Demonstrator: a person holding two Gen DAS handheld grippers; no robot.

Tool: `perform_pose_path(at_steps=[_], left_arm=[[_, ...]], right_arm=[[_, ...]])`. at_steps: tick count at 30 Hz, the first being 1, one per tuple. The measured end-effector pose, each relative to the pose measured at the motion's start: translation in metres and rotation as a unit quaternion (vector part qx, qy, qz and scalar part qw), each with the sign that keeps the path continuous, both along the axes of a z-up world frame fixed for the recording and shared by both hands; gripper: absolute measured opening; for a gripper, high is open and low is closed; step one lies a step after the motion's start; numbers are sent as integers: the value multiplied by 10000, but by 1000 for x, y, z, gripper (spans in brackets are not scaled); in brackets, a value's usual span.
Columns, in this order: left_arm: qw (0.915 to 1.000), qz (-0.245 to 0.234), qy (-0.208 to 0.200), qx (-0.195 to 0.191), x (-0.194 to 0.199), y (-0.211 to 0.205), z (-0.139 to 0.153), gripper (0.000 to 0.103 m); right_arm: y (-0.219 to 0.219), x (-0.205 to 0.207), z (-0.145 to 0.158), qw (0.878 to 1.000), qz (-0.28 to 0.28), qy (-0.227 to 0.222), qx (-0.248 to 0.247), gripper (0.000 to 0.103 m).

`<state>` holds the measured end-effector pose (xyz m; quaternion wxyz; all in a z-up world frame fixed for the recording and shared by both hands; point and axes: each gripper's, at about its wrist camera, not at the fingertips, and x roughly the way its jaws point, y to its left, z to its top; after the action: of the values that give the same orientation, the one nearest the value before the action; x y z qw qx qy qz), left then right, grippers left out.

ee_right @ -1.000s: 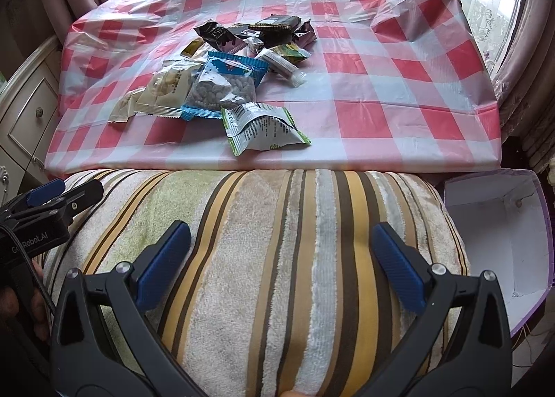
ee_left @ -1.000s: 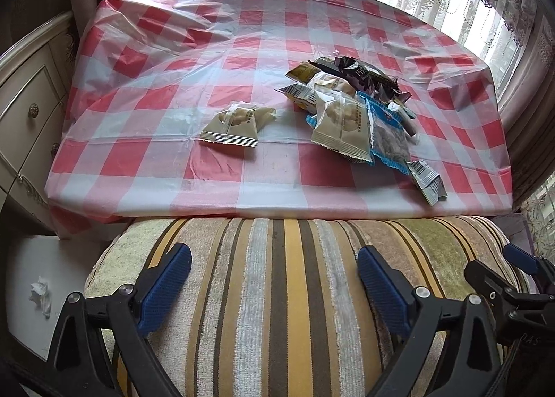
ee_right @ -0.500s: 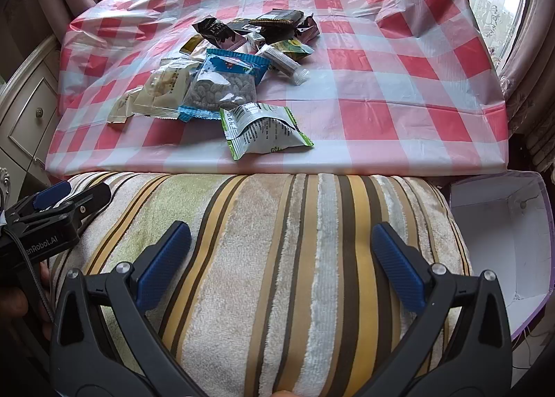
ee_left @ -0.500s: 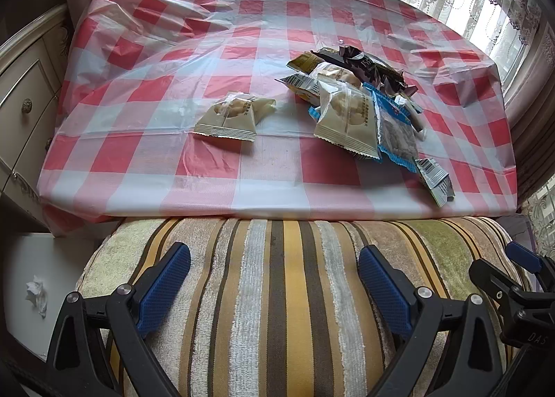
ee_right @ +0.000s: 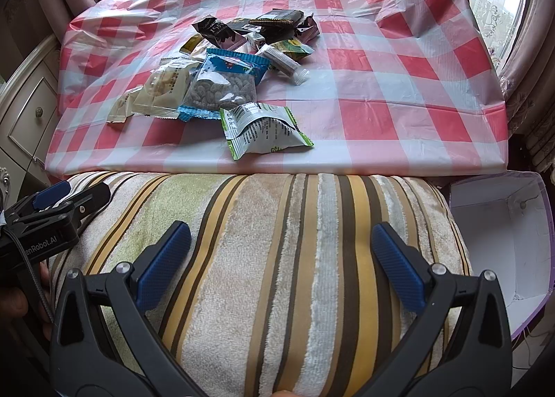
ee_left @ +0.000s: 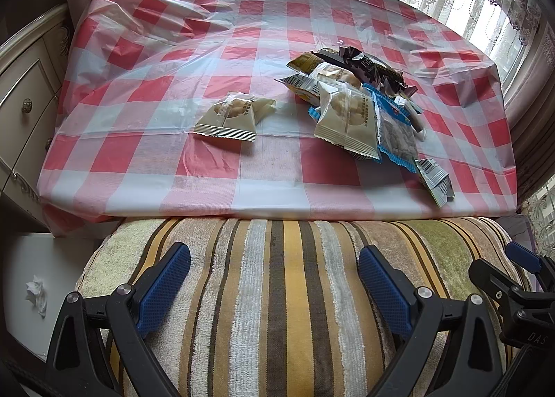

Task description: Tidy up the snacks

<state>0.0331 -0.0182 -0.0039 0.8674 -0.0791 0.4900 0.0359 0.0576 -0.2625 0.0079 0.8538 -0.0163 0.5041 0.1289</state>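
I am steering two hand-held tools from afar, and both hover low over a striped plush cushion (ee_left: 277,293) in brown, yellow and grey that butts against the near edge of a desk covered in a glossy red-and-white checked plastic cloth (ee_left: 145,91). My left tool (ee_left: 274,279) has its blue-padded fingers spread wide apart and holds nothing; my right tool (ee_right: 281,258) is likewise spread wide and empty. The snacks all lie on the desk beyond the cushion. A heap of mixed snack packets (ee_right: 236,60) sits toward the middle of the cloth, with dark chocolate wrappers at its far side and a clear blue-edged bag of dark pieces (ee_right: 222,88) on its near side. A white and green foil pouch (ee_right: 263,131) lies just nearer than the heap, close to the desk edge above the cushion. A single cream-coloured pastry packet (ee_left: 230,116) lies apart, to the left of the heap. An open white box with a purple rim (ee_right: 503,234) stands below the desk, just right of the cushion; I judge it a likely place for the snacks, though I cannot be sure. Nothing has been picked up yet. The risks I see: the slick, wrinkled cloth may bunch or drag under a finger, the puffed packets may squirt out of a pinch, and pulling one from the heap may nudge the pouch off the edge.
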Motion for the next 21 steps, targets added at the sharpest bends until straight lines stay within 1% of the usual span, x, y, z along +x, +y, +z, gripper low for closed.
perform_pose_path(at_steps=[21], left_arm=[[10000,1,1,-5,0,0,0,99]], right_arm=[[1,-1,0,10000,2,-26,-30,103]])
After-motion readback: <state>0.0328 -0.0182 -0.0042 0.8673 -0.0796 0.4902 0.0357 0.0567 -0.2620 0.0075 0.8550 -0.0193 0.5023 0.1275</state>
